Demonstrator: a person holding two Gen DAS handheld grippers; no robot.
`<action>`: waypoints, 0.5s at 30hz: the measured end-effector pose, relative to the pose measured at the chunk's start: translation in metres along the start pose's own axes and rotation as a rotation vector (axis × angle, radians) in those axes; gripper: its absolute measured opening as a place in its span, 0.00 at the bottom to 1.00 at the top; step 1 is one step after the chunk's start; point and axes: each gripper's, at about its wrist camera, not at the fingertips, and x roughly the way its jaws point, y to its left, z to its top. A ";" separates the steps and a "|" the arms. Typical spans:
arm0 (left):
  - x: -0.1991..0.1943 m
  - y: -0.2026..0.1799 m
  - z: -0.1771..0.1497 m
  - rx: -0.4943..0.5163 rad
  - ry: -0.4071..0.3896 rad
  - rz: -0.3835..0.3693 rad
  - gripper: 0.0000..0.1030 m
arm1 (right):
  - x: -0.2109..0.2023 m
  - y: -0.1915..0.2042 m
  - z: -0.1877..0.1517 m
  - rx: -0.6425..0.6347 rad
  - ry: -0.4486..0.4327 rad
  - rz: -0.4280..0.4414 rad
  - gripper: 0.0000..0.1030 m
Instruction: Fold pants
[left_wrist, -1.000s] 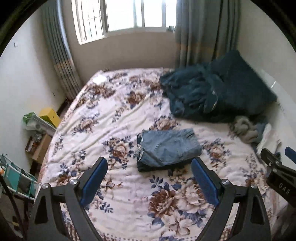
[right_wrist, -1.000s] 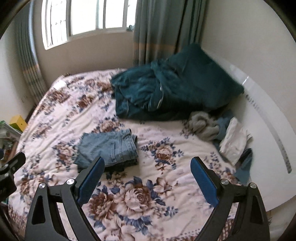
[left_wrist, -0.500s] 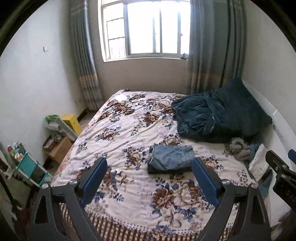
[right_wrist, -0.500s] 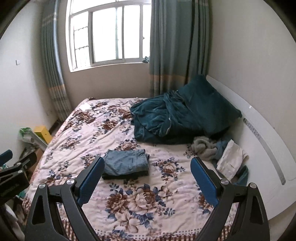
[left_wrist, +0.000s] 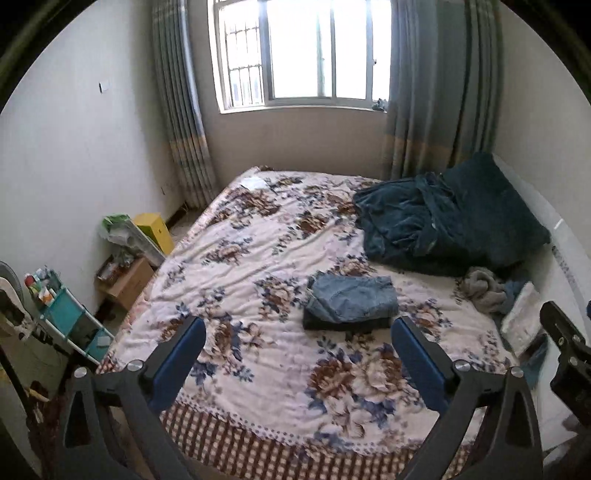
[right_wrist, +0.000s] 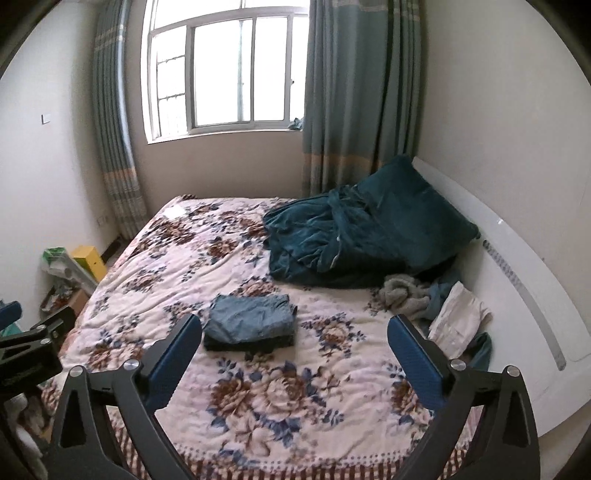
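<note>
Denim pants (left_wrist: 351, 301) lie folded into a compact rectangular stack on the bed (left_wrist: 258, 369), on top of a darker folded piece that shows along the stack's near edge. The landmark here is this folded stack. The left gripper (left_wrist: 297, 345) is held back from it, near the foot of the bed, with its jaws spread wide and nothing between them. The right gripper (right_wrist: 293, 341) is likewise held off from the stack, jaws wide apart and empty; in the right wrist view the pants (right_wrist: 251, 321) sit just beyond its left blue finger (right_wrist: 173, 354). Neither gripper touches the fabric.

Beyond the stack and to its right lies a rumpled dark teal blanket (left_wrist: 443, 218), heaped against the white headboard (right_wrist: 517, 295). Right of the stack, near the headboard, sit a crumpled grey cloth (left_wrist: 480, 288) and a folded white cloth (right_wrist: 458, 317). Far behind the stack is the window (left_wrist: 306, 51), flanked by grey-blue curtains (left_wrist: 436, 88). Left of the stack, off the bed, stand a yellow box (left_wrist: 155, 230), a cardboard box (left_wrist: 127, 280) and a teal shelf rack (left_wrist: 70, 317). The bed cover is a floral quilt with a checked border at the foot.
</note>
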 end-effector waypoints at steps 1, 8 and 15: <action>0.005 -0.002 -0.001 0.007 -0.004 0.001 1.00 | 0.006 -0.001 0.000 0.009 -0.005 -0.001 1.00; 0.053 -0.015 -0.017 0.046 0.032 0.014 1.00 | 0.070 0.002 -0.010 0.018 -0.005 -0.052 1.00; 0.091 -0.027 -0.021 0.066 0.025 0.020 1.00 | 0.132 0.009 -0.027 0.016 0.060 -0.048 1.00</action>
